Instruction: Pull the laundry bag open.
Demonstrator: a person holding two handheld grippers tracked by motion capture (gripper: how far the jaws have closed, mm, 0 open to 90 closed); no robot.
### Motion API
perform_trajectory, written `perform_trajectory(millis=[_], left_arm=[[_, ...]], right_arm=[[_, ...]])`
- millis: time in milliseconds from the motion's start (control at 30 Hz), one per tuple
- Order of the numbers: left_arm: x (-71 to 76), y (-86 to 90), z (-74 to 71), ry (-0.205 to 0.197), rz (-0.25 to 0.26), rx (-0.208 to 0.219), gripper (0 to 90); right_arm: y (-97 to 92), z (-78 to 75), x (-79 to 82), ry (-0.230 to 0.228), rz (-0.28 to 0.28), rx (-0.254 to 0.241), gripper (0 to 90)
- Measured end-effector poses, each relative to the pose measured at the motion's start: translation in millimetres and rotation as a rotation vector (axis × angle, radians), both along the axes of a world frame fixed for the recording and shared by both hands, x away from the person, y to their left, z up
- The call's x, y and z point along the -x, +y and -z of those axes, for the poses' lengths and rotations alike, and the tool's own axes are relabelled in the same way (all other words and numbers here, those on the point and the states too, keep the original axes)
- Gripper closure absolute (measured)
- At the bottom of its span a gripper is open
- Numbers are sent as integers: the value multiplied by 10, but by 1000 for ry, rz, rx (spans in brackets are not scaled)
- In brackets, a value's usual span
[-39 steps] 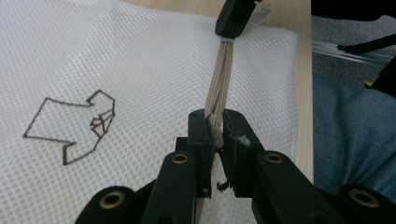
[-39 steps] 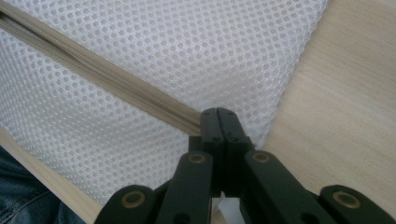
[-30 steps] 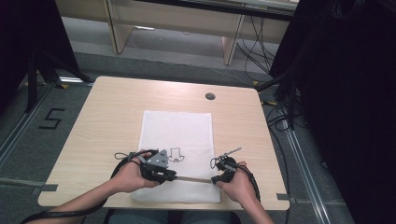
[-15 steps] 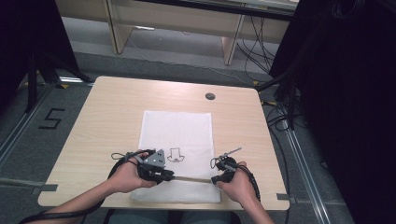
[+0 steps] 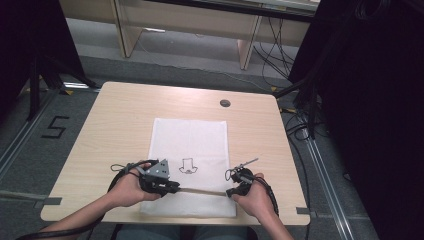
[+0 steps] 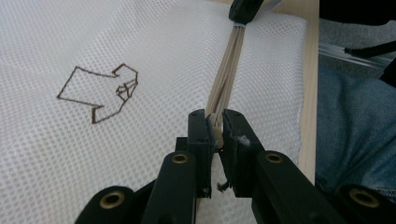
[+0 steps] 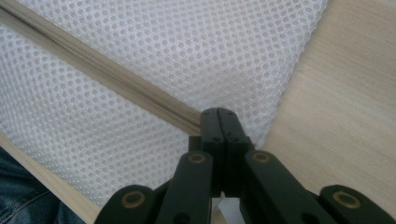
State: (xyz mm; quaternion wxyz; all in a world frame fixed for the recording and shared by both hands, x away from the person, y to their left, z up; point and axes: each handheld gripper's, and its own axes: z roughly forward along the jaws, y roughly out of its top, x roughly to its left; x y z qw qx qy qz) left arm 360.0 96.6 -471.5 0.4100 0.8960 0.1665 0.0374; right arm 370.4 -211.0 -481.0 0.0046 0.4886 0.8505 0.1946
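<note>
A white mesh bag (image 5: 192, 135) lies flat in the middle of the wooden table (image 5: 115, 125), with a small brown outline figure (image 5: 188, 166) drawn on it. Along its near edge runs a beige zipper strip (image 5: 202, 190), pulled taut between both grippers. My left gripper (image 5: 172, 187) is shut on the strip's left end; in the left gripper view the jaws (image 6: 215, 119) pinch the beige strip (image 6: 229, 70), which leads off to the right gripper (image 6: 245, 9). My right gripper (image 5: 230, 192) is shut on the other end, its jaws (image 7: 218, 114) closed where the strip (image 7: 116, 77) meets them.
A round cable hole (image 5: 225, 103) sits at the table's far side. Bare wood (image 7: 345, 93) lies to the right of the mesh bag. The person's jeans (image 6: 355, 126) show just past the near table edge. Cables and dark stands surround the table on the floor.
</note>
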Motion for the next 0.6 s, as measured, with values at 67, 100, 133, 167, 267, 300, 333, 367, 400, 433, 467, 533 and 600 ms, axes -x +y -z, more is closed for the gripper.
perform_trajectory(millis=[67,100,133,167,267,300,333,367,400,433,467,533,600], left_arm=[[2,-6,2,4,5,10,817],[2,-6,2,4,5,10,817],[6,-7,1,4,-3,12,817],[1,-3,3,4,-1,8,817],[5,-5,-2,6,-1,11,817],[6,-5,-4,4,-2,11,817],[6,-6,-5,3,-1,11,817],[6,-8,-5,4,0,12,817],[8,-7,-6,3,0,10,817],[8,-7,-6,3,0,10,817],[6,-3,-8,0,6,5,817],[6,1,-11,-3,9,3,817],[13,-5,-11,-1,6,11,817]], right_arm=[[-1,0,-1,1,0,-1,900],[-1,1,-1,1,0,-2,900],[-1,1,-1,0,0,-1,900],[-2,1,0,0,0,-2,900],[-4,1,-3,2,-1,-5,900],[-5,1,-2,1,-1,-4,900],[-6,2,-2,0,-1,-5,900],[-7,2,-2,0,-1,-5,900],[-6,2,-2,-1,1,-5,900],[-5,1,-2,0,1,-4,900],[-4,1,-2,1,1,-3,900],[-3,0,-2,2,2,-3,900],[-1,1,-1,0,1,-1,900]])
